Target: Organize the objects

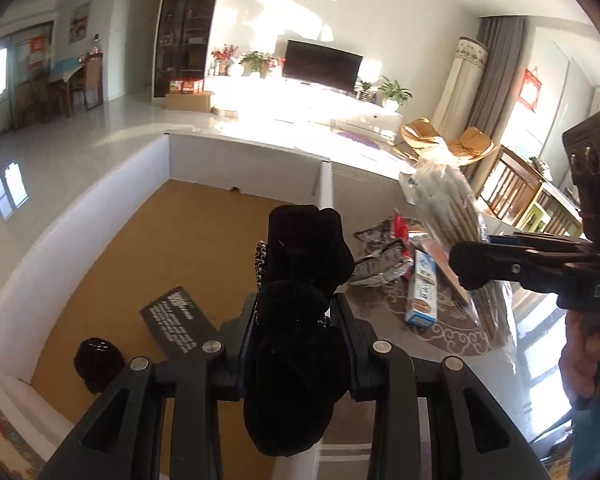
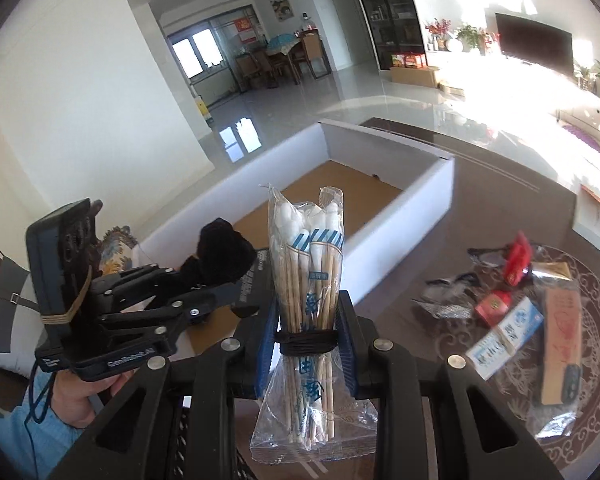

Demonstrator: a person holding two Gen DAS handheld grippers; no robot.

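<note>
The left claw (image 1: 300, 320) is clamped on a black fuzzy bundle (image 1: 296, 344), held above the near edge of the open white box (image 1: 72, 216). The right claw (image 2: 306, 344) is clamped on a plastic bag of wooden sticks (image 2: 308, 276), held upright above the table (image 2: 500, 208), right of the box. A blue-white carton (image 2: 508, 336) lies on the table.

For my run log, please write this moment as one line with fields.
left gripper: shut on black fuzzy item | right gripper: shut on bag of cotton swabs | white box: open, ahead
</note>
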